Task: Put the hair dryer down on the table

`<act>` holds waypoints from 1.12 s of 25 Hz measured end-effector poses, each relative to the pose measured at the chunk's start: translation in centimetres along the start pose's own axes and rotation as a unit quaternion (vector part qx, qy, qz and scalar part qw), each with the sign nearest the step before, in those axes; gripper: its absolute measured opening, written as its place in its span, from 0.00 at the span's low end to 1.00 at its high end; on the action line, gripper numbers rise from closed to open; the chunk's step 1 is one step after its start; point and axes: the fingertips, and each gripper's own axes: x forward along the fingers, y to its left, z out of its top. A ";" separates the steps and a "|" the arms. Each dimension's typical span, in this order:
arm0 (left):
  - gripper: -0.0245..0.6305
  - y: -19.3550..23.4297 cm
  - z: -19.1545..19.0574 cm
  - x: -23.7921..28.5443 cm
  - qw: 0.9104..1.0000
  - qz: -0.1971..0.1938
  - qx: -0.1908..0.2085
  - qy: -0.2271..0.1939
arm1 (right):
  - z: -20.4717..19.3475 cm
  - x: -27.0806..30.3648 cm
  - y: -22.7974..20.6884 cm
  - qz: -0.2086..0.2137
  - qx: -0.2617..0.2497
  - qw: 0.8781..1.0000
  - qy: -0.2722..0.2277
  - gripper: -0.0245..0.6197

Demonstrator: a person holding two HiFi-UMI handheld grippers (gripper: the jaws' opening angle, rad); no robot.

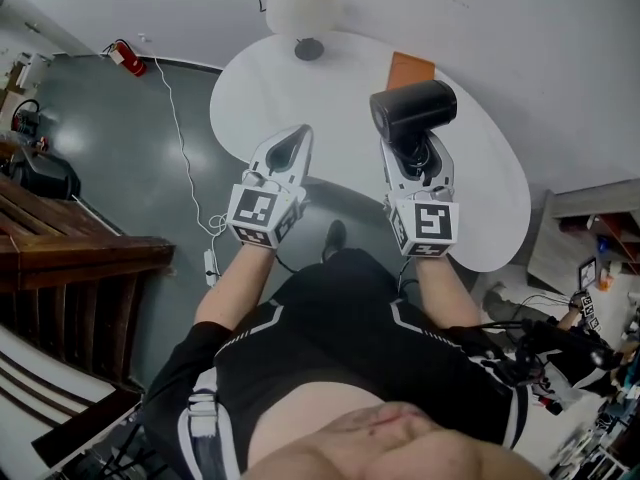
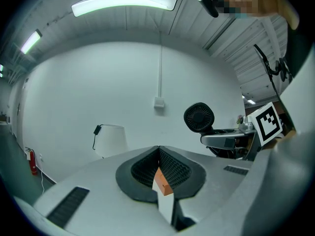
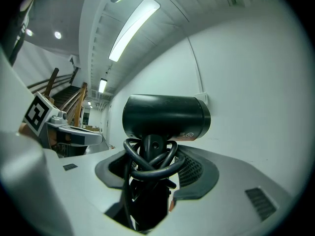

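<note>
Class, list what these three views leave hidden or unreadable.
- Hair dryer label print, right gripper view: too small, blurred.
- Its handle, right gripper view: hidden by wound cord.
- Orange item, head view: partly behind hair dryer; unidentifiable.
- Lamp, head view: cut by top edge.

Clothing: black short-sleeved top (image 1: 340, 348) with white seam lines. The left tongs (image 1: 297, 138) and right tongs (image 1: 415, 160) have light grey tapered shells and black ribbed pads (image 2: 173, 167). Each carries a white cube (image 1: 262, 213) with black square markers. Black cables (image 1: 490, 343) trail by the right arm.
</note>
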 end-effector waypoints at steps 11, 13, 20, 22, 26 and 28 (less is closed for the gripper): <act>0.09 7.2 0.9 4.2 1.000 0.019 0.013 0.011 | 0.1 8.9 1.5 0.029 0.015 0.999 -0.001 0.44; 0.09 8.2 0.7 4.7 1.000 0.025 0.011 0.011 | 0.1 10.2 1.8 0.041 0.011 0.999 0.001 0.44; 0.09 12.9 0.2 4.1 0.997 0.072 -0.006 0.010 | -0.5 15.4 3.8 0.093 -0.011 0.995 0.025 0.44; 0.09 14.1 0.2 3.8 0.996 0.087 -0.009 0.009 | -0.6 16.8 4.9 0.115 -0.020 0.993 0.030 0.44; 0.09 17.0 0.1 2.9 0.993 0.117 -0.012 0.010 | -0.5 19.9 7.4 0.155 -0.031 0.987 0.040 0.44; 0.09 18.7 0.4 2.4 0.990 0.136 -0.018 0.008 | -0.4 21.7 8.7 0.178 -0.035 0.982 0.050 0.44</act>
